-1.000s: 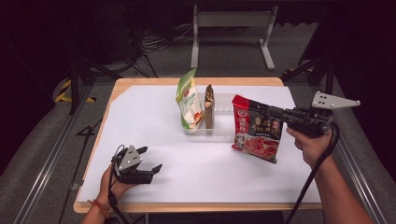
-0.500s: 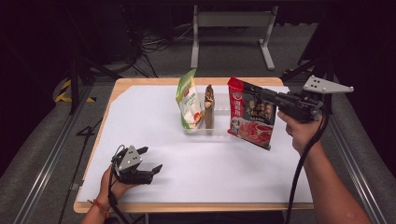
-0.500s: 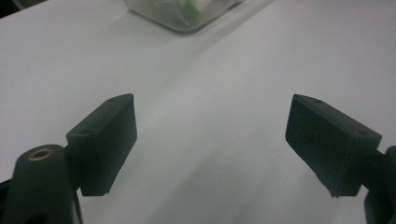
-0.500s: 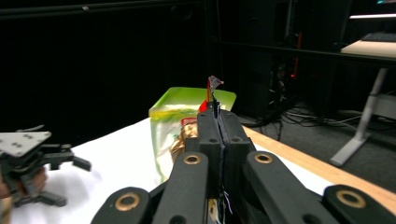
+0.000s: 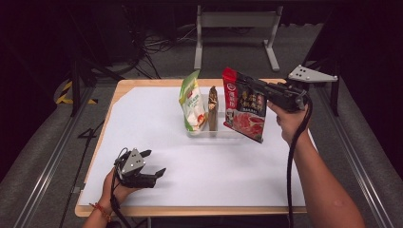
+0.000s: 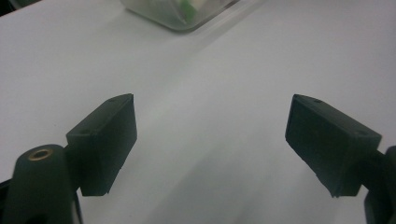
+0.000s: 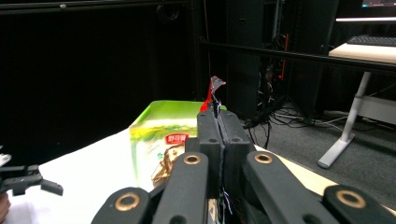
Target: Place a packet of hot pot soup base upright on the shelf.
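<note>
Lifted and carried left toward the clear rack, the red packet hangs pinched in the right gripper; left gripper rests spread, empty.

Red packet — between clamped right gripper

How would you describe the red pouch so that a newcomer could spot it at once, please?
On the white sheet covering the table, a clear rack stands near the far edge. The red pouch hangs at its right end, pinched at the top by the right claw. Its neighbours are a green bag and a slim brown packet.
</note>
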Demonstrator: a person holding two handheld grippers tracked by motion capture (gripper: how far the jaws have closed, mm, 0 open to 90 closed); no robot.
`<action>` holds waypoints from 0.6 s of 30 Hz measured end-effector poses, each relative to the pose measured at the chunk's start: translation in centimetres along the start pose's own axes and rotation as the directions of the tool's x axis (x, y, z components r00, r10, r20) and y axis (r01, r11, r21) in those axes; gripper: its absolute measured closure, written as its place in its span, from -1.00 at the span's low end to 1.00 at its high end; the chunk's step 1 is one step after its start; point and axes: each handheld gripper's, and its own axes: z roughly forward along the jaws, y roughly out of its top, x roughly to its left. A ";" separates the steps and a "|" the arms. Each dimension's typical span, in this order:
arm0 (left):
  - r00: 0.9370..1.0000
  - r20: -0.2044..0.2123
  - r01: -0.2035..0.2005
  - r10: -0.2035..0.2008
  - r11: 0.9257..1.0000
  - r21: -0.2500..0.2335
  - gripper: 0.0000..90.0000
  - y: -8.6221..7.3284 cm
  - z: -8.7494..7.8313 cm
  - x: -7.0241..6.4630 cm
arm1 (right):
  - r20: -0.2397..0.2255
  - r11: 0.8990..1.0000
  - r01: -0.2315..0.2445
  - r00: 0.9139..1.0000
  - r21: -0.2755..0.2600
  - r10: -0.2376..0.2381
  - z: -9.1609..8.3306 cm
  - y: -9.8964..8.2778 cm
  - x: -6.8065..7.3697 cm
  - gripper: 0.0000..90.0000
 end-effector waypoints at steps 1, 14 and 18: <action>1.000 0.001 0.002 -0.002 1.000 -0.001 -0.62 0.0 0.0 0.0 | -0.001 1.000 -0.005 1.000 0.002 0.005 0.2 0.0 -0.1 0.99; 1.000 0.003 0.003 -0.003 1.000 -0.003 -0.62 -0.1 0.0 0.0 | 0.078 1.000 -0.015 0.997 0.020 0.014 4.0 0.2 -0.8 0.99; 1.000 0.004 0.005 -0.005 1.000 -0.002 -0.62 -0.1 0.0 0.1 | 0.095 1.000 -0.026 0.995 0.017 0.024 4.7 0.3 -1.1 0.99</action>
